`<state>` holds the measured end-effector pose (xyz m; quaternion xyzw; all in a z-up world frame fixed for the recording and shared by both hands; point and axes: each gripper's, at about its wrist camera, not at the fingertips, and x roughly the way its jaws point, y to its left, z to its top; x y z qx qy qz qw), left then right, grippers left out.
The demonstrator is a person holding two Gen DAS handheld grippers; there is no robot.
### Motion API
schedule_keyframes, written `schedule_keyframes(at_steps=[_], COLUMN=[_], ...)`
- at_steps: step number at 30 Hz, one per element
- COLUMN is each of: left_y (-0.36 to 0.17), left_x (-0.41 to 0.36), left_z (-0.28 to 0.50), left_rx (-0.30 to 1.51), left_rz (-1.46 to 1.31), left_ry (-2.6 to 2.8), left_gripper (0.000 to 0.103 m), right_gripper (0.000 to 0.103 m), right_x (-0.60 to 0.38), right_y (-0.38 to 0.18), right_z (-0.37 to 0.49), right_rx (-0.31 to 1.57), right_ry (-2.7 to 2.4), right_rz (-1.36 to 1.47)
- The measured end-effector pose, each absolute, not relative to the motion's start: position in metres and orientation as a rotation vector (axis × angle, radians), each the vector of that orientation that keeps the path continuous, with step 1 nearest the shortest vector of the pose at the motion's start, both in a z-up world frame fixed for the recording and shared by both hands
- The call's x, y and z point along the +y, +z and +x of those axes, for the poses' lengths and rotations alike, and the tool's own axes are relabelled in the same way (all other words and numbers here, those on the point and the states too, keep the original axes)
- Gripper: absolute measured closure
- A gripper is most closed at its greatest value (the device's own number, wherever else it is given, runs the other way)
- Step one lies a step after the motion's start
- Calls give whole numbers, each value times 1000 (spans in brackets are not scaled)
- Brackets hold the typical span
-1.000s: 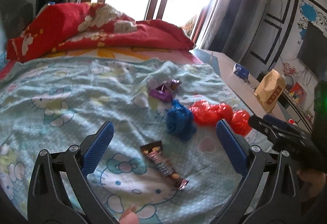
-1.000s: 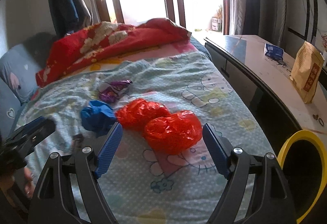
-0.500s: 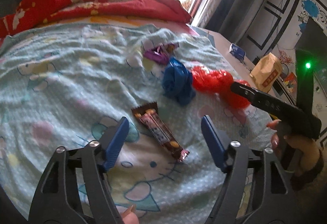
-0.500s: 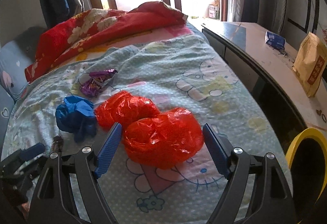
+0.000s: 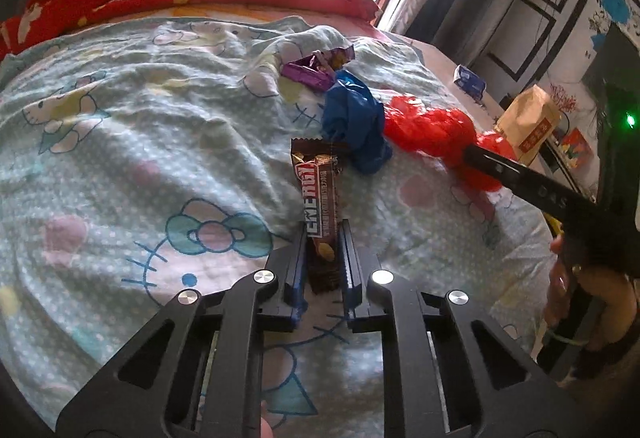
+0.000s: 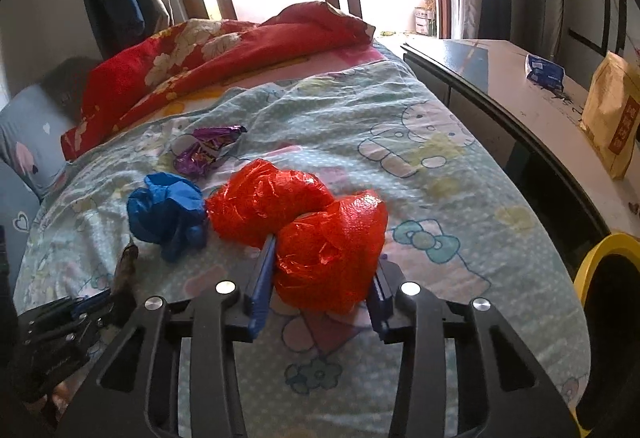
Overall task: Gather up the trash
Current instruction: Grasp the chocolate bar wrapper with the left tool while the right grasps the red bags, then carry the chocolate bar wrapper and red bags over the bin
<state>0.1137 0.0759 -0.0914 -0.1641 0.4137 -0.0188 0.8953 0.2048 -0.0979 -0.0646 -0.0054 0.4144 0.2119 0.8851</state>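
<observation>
Trash lies on a pale blue cartoon-print bedsheet (image 5: 120, 166). My left gripper (image 5: 323, 238) is shut on the near end of a brown candy bar wrapper (image 5: 318, 182). Beyond it lie a crumpled blue bag (image 5: 352, 118), a purple foil wrapper (image 5: 316, 70) and a red plastic bag (image 5: 432, 130). In the right wrist view my right gripper (image 6: 320, 250) is shut on the nearer lump of the red plastic bag (image 6: 328, 242), whose other lump (image 6: 264, 202) lies behind. The blue bag (image 6: 166, 212) and the purple wrapper (image 6: 204, 150) sit to its left.
A yellow-rimmed bin (image 6: 608, 278) stands at the bed's right side. A long desk (image 6: 520, 86) along the right holds a tan paper bag (image 6: 612, 118) and a small blue packet (image 6: 544, 68). A red floral quilt (image 6: 224, 50) is piled at the far end of the bed.
Both grippers moved down onto the bed and went from open to shut: the left one on the candy bar wrapper, the right one on the red bag.
</observation>
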Motion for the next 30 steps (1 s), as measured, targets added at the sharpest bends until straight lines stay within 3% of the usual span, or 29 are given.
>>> schedule_keyframes(at_steps=[12, 30], left_y=[-56, -12], left_x=[80, 12], left_z=[106, 109], left_rx=[740, 664], left_rz=[-350, -239], left_ry=[-44, -195], left_gripper=[95, 95], right_gripper=[66, 66], right_x=[-134, -202], right_y=[-35, 0], right_z=[182, 160], right_rx=[793, 708], right_ry=[410, 337], right_rz=[56, 112])
